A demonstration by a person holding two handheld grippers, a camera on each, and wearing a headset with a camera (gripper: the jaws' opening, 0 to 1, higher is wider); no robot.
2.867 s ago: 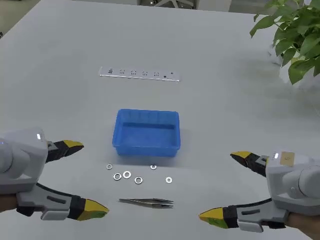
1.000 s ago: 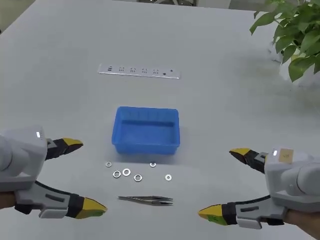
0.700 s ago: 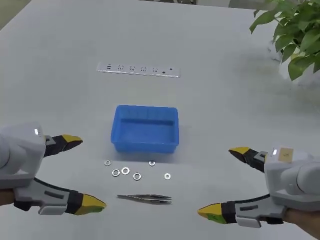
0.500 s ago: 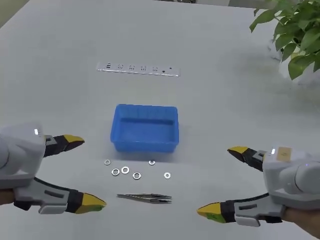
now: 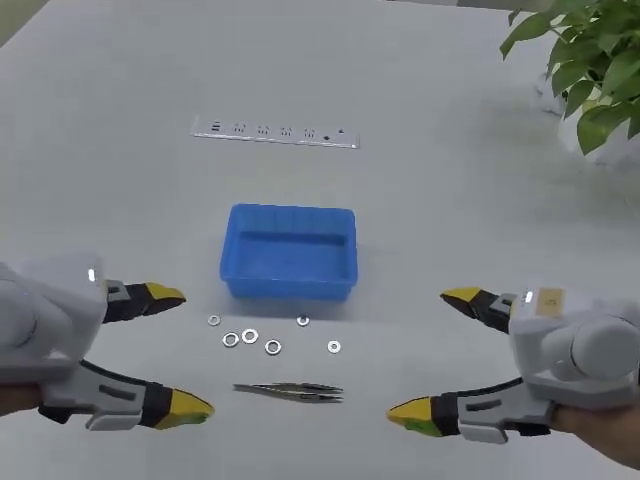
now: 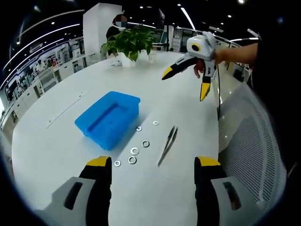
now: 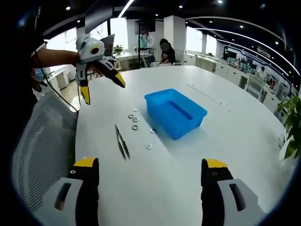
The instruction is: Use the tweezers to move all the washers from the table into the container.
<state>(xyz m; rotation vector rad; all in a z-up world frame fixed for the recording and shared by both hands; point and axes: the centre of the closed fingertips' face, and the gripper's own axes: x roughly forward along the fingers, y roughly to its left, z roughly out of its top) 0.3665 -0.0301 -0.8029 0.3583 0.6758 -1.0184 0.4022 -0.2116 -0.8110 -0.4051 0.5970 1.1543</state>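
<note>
1. The left hand-held gripper (image 5: 180, 351) hovers above the table (image 5: 450, 180), jaws spread wide, gripping nothing.
2. The right hand-held gripper (image 5: 430, 354) hovers opposite, equally wide open and empty.
3. The tweezers (image 5: 288, 390) lie flat on the table between the two hand-held grippers, apart from both.
4. Six washers (image 5: 250, 336) lie scattered just beyond the tweezers, in front of the blue container (image 5: 288, 287), all outside it.

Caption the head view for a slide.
Open left gripper and right gripper flank the tweezers and six washers lying on the table near the empty blue container.
</note>
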